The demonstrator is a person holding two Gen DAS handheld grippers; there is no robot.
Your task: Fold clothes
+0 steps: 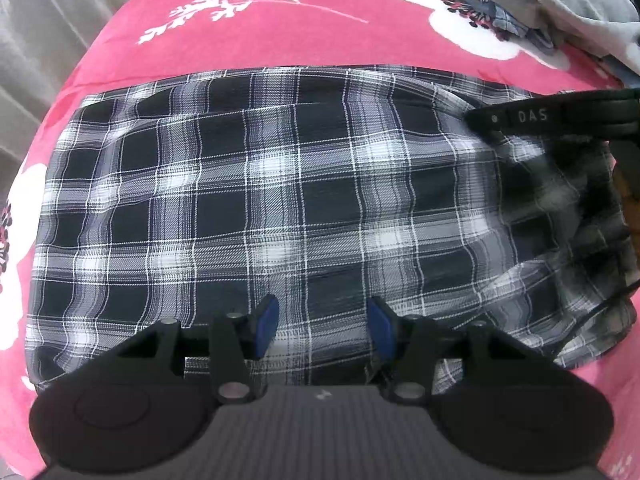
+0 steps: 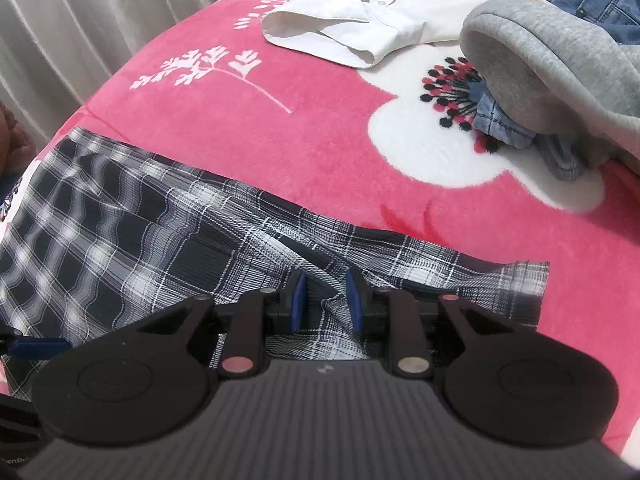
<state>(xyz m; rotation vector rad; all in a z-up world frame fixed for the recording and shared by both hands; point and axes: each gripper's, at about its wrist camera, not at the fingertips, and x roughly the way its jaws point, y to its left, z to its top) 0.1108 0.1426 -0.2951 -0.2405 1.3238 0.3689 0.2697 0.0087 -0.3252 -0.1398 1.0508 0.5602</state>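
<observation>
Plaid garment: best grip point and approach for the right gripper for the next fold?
Probably the loose corner flap at the right end of the plaid garment. It's a free, thin edge lying flat on the pink blanket, so come in low from the right and slide one finger under. The right gripper sits open over a bunched ridge, a thicker, less tidy grab. The left gripper is open too.

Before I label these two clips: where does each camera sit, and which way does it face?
Left wrist: sits behind the open left gripper, facing across the plaid garment; the right gripper's black body enters at right.
Right wrist: sits behind the right gripper, whose fingers straddle a plaid fold, facing the grey hoodie.
Shared: plaid garment, pink blanket, white shirt.
</observation>
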